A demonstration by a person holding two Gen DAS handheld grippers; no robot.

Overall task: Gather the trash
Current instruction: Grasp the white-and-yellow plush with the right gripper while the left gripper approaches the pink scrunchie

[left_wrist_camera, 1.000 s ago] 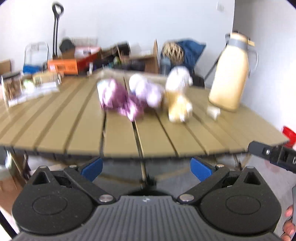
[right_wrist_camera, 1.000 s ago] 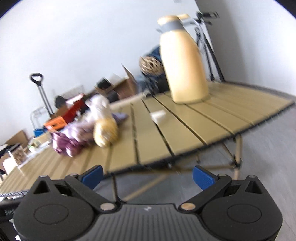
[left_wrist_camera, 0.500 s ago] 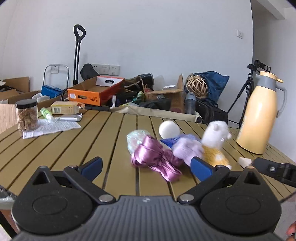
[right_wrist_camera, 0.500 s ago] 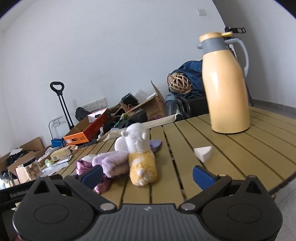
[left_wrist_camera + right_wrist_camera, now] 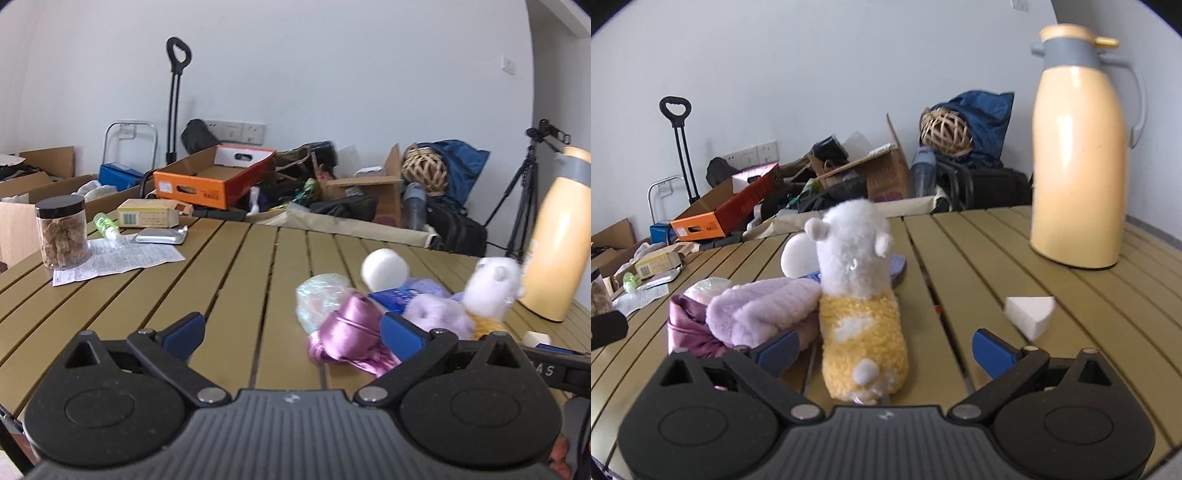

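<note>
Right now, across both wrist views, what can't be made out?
- Blue packet, left wrist view: mostly hidden under the white ball and purple plush.
- Yellow thermos, left wrist view: blurred, cut by the right edge.
- Paper sheet: print too small to read.

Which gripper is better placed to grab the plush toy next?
Right. The plush toy lies between the right gripper's closing jaws, untouched by its pads. The left gripper stands open over bare table, the toy off to its right.
</note>
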